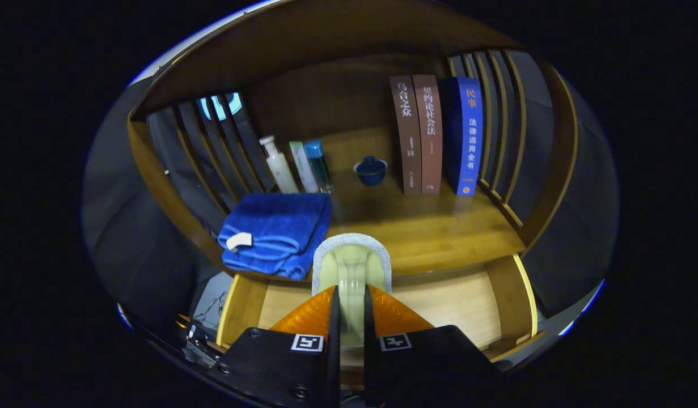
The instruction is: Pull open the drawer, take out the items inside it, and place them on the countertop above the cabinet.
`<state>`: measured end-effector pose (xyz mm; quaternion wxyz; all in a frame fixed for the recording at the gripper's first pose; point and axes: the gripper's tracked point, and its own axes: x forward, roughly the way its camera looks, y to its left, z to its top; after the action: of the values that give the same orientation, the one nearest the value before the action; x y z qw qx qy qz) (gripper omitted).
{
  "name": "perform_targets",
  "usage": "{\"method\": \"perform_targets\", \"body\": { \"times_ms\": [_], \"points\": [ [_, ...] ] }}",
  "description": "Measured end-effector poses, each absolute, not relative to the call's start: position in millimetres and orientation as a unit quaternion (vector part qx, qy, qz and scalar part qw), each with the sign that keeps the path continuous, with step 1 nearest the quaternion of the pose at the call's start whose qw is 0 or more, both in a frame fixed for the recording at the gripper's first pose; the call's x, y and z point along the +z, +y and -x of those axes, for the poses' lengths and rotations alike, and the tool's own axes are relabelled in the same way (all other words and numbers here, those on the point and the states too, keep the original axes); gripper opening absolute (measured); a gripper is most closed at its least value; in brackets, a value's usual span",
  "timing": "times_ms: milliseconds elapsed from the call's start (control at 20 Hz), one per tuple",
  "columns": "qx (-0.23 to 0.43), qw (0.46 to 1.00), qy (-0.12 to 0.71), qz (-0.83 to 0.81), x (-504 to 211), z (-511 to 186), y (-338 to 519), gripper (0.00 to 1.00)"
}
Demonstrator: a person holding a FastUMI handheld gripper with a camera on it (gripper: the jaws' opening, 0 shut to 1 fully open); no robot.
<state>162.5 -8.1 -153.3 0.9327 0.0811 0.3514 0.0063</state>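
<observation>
i see my gripper (349, 309) squeezing a pale green brush (352, 266) with a grey edge, both fingers pressed on its handle. it hangs over the open drawer (456, 300), right at the front edge of the countertop (439, 232). a blue towel (278, 232) lies just beside it. 3 books (436, 136) stand farther back.

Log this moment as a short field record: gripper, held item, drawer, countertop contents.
gripper: gripper shut on the pale green sponge-like pad
held item: pale green sponge-like pad with grey edge, raised between the fingers above the drawer
drawer: wooden drawer pulled open below the countertop
countertop: wooden countertop carries a folded blue towel, three slim bottles, a small dark blue lidded cup and three upright books
</observation>
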Motion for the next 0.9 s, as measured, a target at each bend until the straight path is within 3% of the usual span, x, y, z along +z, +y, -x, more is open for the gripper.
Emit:
{"method": "perform_targets", "body": {
  "times_ms": [450,800,900],
  "points": [
    [-0.02,0.916,0.397,-0.057,-193,-264,-31,0.21],
    [-0.029,0.904,0.422,-0.061,-211,-298,-32,0.21],
    [-0.028,0.906,0.417,-0.069,-210,-301,-32,0.32]
  ]
}}
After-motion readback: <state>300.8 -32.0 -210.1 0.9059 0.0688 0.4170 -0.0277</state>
